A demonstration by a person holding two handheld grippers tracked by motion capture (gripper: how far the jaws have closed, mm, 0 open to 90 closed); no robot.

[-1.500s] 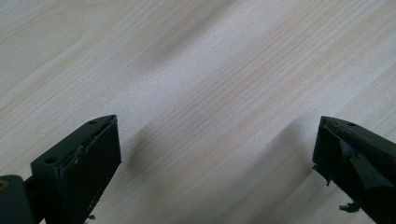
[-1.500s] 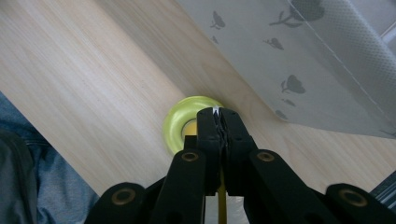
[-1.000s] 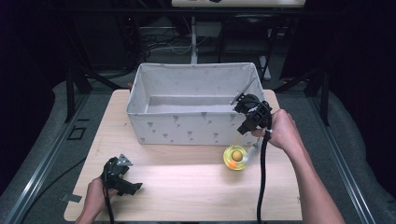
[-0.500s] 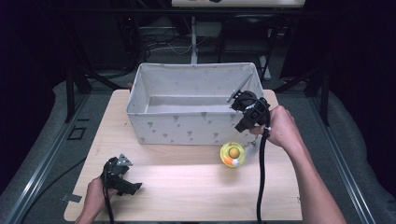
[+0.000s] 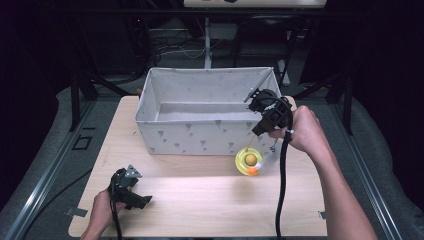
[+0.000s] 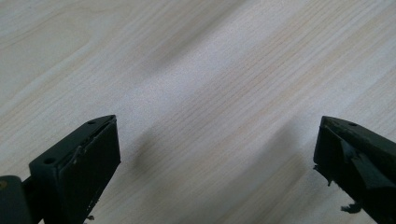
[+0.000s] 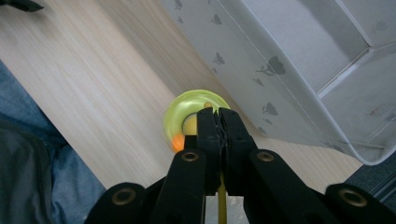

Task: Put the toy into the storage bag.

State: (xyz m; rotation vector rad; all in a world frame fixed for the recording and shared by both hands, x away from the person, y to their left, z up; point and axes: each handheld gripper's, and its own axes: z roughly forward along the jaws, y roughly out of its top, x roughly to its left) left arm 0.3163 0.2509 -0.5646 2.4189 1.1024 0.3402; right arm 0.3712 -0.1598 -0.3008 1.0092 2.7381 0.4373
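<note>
Black jaws of the right gripper [image 7: 218,122] are pinched together on a thin yellow string from which a translucent yellow disc toy [image 5: 249,161] dangles just in front of the white patterned fabric box [image 5: 200,131], over the pale wooden table [image 5: 200,200].

Your left gripper [image 6: 215,163]: jaws set wide apart, nothing between them
Fingers [image 6: 88,163]: black, one at each lower corner
Bench [image 6: 201,70]: pale wood grain running diagonally, soft shadows beneath your jaws

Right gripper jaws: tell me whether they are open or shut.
Shut: the right gripper has its jaws pressed together on a thin yellow string, the yellow-green disc toy dangling below.
</note>
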